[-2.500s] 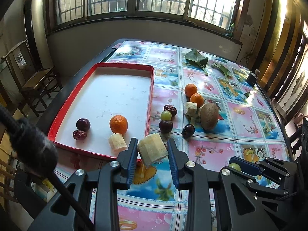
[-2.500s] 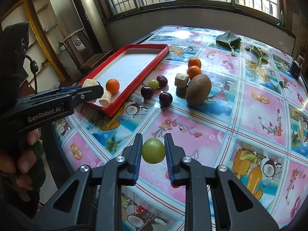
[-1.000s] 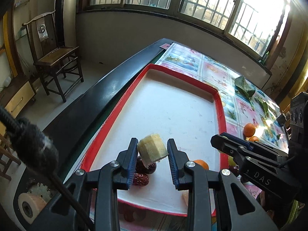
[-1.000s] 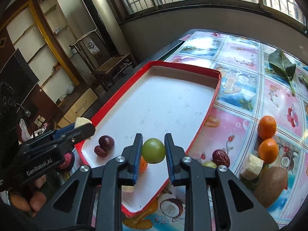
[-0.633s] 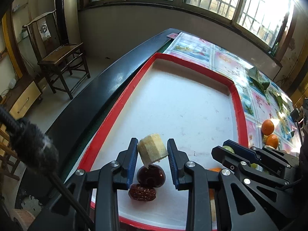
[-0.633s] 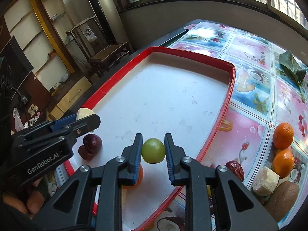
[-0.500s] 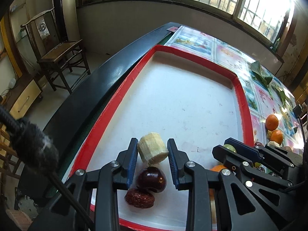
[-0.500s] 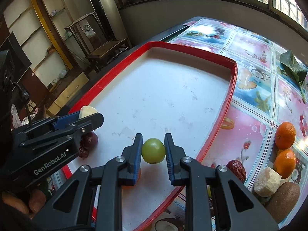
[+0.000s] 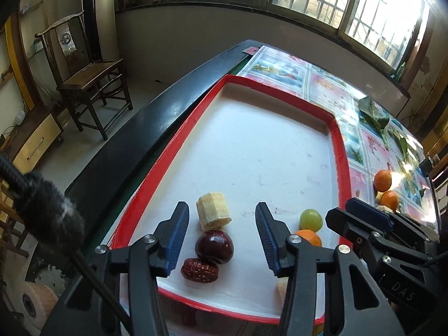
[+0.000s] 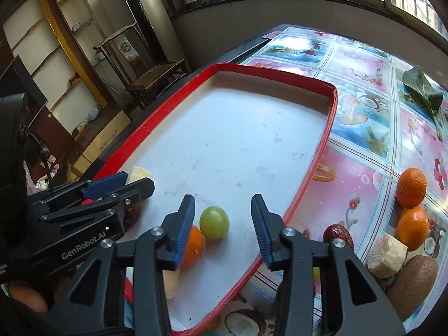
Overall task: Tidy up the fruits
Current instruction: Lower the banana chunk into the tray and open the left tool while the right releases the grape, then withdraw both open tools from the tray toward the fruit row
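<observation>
Left gripper (image 9: 221,235) and right gripper (image 10: 222,224): jaws just opened, standing apart, holding nothing. Between the left pads, nearest, a wrinkled red date (image 9: 199,270) and a dark cherry (image 9: 214,247); just beyond, the pale sugarcane chunk (image 9: 213,215), released onto the red tray (image 9: 340,151). Between the right pads, the green grape (image 10: 214,222), loose beside an orange (image 10: 193,243). Farther right, outside the tray, oranges, another chunk and a kiwi (image 10: 413,278). Grape probably light, smooth, easily bruised and prone to rolling: best pinched gently across the middle. Chunk likely stiff, fibrous: grip flat sides.
</observation>
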### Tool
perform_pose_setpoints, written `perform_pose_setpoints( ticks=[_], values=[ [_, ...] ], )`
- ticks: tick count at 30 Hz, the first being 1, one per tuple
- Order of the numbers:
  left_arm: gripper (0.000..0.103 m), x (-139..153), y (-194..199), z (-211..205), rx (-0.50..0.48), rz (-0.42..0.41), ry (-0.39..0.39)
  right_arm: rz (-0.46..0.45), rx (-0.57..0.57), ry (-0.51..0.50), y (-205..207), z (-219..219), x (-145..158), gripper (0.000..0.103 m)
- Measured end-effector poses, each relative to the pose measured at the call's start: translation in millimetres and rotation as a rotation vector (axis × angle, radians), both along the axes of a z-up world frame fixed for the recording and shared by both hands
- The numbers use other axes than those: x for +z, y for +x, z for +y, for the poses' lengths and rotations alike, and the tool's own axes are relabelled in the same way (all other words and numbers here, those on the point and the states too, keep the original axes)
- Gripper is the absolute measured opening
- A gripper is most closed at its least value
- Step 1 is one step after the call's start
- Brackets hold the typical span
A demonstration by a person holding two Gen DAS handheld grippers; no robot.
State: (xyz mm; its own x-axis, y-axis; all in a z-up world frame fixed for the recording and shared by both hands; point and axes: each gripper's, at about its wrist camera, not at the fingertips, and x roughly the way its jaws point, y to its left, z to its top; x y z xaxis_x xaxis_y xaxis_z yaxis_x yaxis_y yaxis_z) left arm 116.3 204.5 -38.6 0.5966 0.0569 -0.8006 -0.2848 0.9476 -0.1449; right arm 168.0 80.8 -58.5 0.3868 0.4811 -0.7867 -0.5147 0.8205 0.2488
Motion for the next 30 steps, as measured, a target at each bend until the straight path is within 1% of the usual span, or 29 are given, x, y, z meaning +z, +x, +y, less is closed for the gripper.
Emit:
perform_pose_setpoints(
  ticks=[2, 3, 5, 7, 9, 10, 12, 14, 16, 19, 22, 24, 26, 27, 30],
  values=[
    [0.055, 6, -7, -4, -0.001, -0.02, -0.021, -0.001, -0.026, 0.032, -6, -13, 7, 0.046],
    [0.055, 8, -9, -7, 0.003, -0.026, -0.027, 0.003, -0.039, 0.051, -8, -21, 11, 0.047],
    [0.055, 13, -16, -14, 0.01, -0.039, -0.046, 0.017, -0.068, 0.075, -12, -34, 14, 0.056],
    [0.056, 19, -24, -22, 0.006, -0.058, -0.071, 0.023, -0.079, 0.095, -16, -43, 17, 0.056],
    [0.062, 26, -34, -35, 0.0, -0.078, -0.068, 0.021, -0.105, 0.125, -22, -55, 21, 0.056],
    [0.063, 29, -39, -40, -0.002, -0.089, -0.069, 0.025, -0.123, 0.151, -25, -63, 23, 0.056],
    [0.066, 33, -46, -54, -0.029, -0.098, -0.082, 0.028, -0.155, 0.228, -34, -79, 29, 0.057],
    [0.066, 33, -50, -70, -0.074, -0.094, -0.097, 0.007, -0.188, 0.293, -46, -96, 37, 0.057],
    [0.066, 31, -54, -84, -0.102, -0.086, -0.093, -0.021, -0.214, 0.351, -57, -115, 46, 0.058],
    [0.066, 26, -59, -105, -0.15, -0.065, -0.098, -0.031, -0.256, 0.414, -72, -137, 56, 0.06],
    [0.066, 21, -67, -123, -0.194, -0.051, -0.094, -0.079, -0.276, 0.386, -88, -158, 65, 0.06],
    [0.066, 17, -72, -133, -0.224, -0.042, -0.084, -0.116, -0.281, 0.327, -100, -167, 67, 0.06],
    [0.066, 13, -76, -142, -0.249, -0.031, -0.078, -0.147, -0.263, 0.269, -109, -171, 67, 0.06],
    [0.066, 10, -77, -145, -0.261, -0.024, -0.082, -0.151, -0.259, 0.258, -114, -175, 66, 0.06],
    [0.066, 4, -80, -153, -0.281, -0.007, -0.097, -0.124, -0.286, 0.268, -119, -195, 58, 0.06]
  ],
)
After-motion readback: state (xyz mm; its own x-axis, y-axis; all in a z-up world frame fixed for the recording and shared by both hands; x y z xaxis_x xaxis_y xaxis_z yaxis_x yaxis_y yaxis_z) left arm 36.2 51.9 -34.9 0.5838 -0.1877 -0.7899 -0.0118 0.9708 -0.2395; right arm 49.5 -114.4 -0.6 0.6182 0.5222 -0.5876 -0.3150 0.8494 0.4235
